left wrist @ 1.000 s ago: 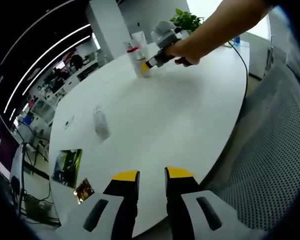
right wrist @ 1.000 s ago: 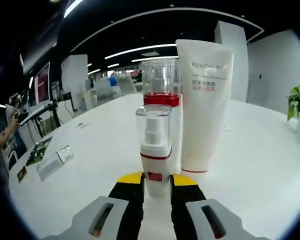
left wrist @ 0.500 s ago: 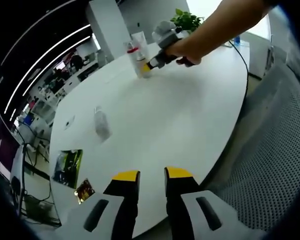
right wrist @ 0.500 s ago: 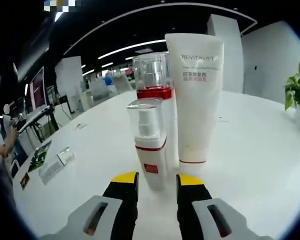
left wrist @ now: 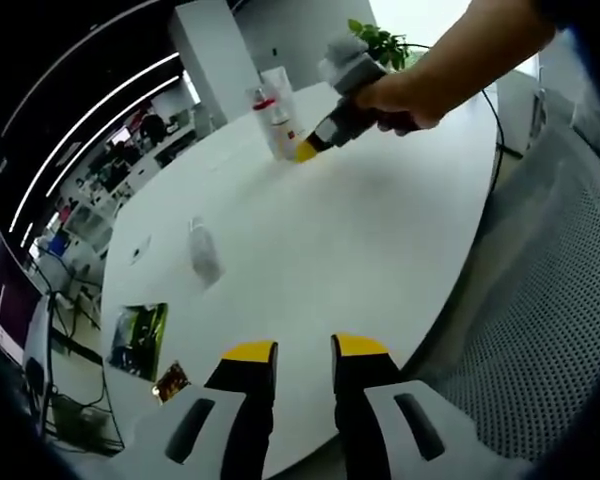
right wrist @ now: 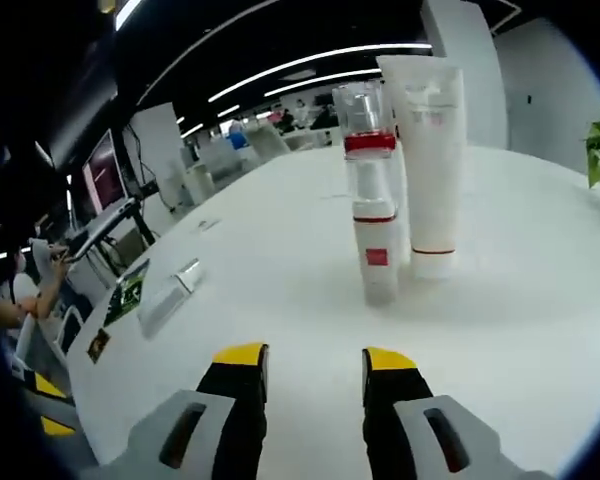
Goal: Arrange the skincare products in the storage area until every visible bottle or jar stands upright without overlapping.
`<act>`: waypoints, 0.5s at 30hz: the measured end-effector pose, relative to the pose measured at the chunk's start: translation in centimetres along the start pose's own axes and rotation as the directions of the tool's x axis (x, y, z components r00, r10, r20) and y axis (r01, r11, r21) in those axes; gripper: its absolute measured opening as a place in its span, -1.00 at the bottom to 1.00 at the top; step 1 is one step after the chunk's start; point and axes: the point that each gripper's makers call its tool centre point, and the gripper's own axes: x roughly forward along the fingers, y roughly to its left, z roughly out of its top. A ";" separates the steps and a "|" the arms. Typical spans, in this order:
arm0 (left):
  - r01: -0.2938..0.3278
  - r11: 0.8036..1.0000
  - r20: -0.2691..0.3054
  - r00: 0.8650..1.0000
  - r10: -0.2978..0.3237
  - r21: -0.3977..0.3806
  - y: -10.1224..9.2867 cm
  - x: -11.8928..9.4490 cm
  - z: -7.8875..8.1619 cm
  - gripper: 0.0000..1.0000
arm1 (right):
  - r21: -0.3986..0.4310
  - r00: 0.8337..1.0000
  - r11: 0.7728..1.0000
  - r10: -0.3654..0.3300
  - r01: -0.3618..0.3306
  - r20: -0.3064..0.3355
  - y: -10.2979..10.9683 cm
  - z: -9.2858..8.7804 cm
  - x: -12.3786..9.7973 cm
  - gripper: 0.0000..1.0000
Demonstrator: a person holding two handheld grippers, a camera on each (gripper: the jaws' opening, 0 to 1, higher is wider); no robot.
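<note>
Three products stand upright close together on the white table [right wrist: 500, 330]. They are a small pump bottle [right wrist: 378, 250] with a clear cap and red band, a taller red-collared bottle [right wrist: 365, 135] just behind it, and a white tube [right wrist: 427, 160] to its right. My right gripper [right wrist: 315, 360] is open, drawn back from the small bottle, with nothing between its jaws. In the left gripper view a hand holds that gripper [left wrist: 310, 150] beside the bottles [left wrist: 276, 118]. A small clear item [left wrist: 202, 250] lies flat at mid-table. My left gripper [left wrist: 305, 350] hangs over the near table edge, jaws apart and empty.
A mesh chair back [left wrist: 550, 300] stands close at the right of the left gripper view. Printed cards [left wrist: 140, 335] lie near the table's left edge. A green plant [left wrist: 380, 40] stands at the far end. Desks, monitors and people lie beyond the table.
My right gripper opened, let go of the small pump bottle and pulled back; the bottle stays standing by the other two. My left gripper has hardly moved.
</note>
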 end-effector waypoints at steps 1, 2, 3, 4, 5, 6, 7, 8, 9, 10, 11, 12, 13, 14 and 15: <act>0.001 1.000 0.002 1.000 -0.001 0.001 0.0 0.0 0.0 -0.66 | -0.005 1.000 1.000 0.016 -0.016 -0.005 0.6 0.1 0.0 -0.38; 0.004 1.000 0.003 1.000 -0.004 0.003 -0.1 0.0 0.1 -0.66 | -0.002 1.000 1.000 0.024 -0.024 -0.013 1.3 0.3 -0.2 -0.38; 0.005 1.000 0.003 1.000 -0.005 0.004 -0.1 0.0 0.1 -0.67 | -0.009 0.999 0.999 0.036 -0.037 -0.020 1.9 0.4 -0.3 -0.37; 0.007 1.000 0.006 1.000 -0.007 0.008 -0.2 -0.1 0.1 -0.67 | -0.010 0.998 0.998 0.064 -0.064 -0.028 2.8 0.7 -0.3 -0.34; 0.008 1.000 0.008 1.000 -0.008 0.009 -0.3 -0.1 0.1 -0.68 | -0.002 0.997 0.998 0.068 -0.068 -0.032 3.1 0.7 -0.3 -0.32; 0.013 1.000 0.011 1.000 -0.013 0.007 -0.4 -0.1 0.2 -0.69 | -0.006 0.996 0.997 0.072 -0.073 -0.042 3.6 0.9 -0.4 -0.32; 0.016 1.000 0.012 1.000 -0.016 0.008 -0.4 -0.1 0.2 -0.69 | -0.013 0.996 0.997 0.079 -0.080 -0.045 4.1 1.1 -0.5 -0.32; 0.021 1.000 0.014 1.000 -0.022 0.011 -0.6 -0.1 0.2 -0.71 | -0.001 0.994 0.995 0.097 -0.097 -0.059 4.9 1.3 -0.5 -0.30; 0.027 1.000 0.016 1.000 -0.027 0.010 -0.7 0.0 0.3 -0.72 | 0.006 0.993 0.995 0.104 -0.103 -0.063 5.3 1.5 -0.6 -0.29; 0.033 0.999 0.018 0.999 -0.033 0.010 -0.8 -0.1 0.3 -0.73 | 0.006 0.990 0.993 0.117 -0.117 -0.073 6.0 1.6 -0.5 -0.27; 0.037 0.999 0.024 0.999 -0.037 0.015 -1.0 -0.1 0.4 -0.75 | 0.003 0.990 0.993 0.116 -0.116 -0.083 6.3 1.7 -0.5 -0.27; 0.038 0.999 0.029 0.999 -0.038 0.020 -1.0 -0.2 0.5 -0.74 | -0.018 0.990 0.993 0.114 -0.116 -0.085 6.8 2.0 -0.5 -0.27; 0.035 0.999 0.036 0.999 -0.036 0.022 -1.0 -0.2 0.7 -0.73 | -0.019 0.989 0.993 0.118 -0.120 -0.087 7.2 2.1 -0.4 -0.26; 0.033 0.999 0.043 0.998 -0.034 0.022 -1.0 -0.3 0.8 -0.73 | -0.018 0.989 0.992 0.120 -0.122 -0.092 7.8 2.4 -0.4 -0.25; 0.034 0.999 0.049 0.998 -0.035 0.022 -1.0 -0.3 0.9 -0.72 | -0.021 0.988 0.992 0.123 -0.125 -0.094 8.2 2.5 -0.3 -0.23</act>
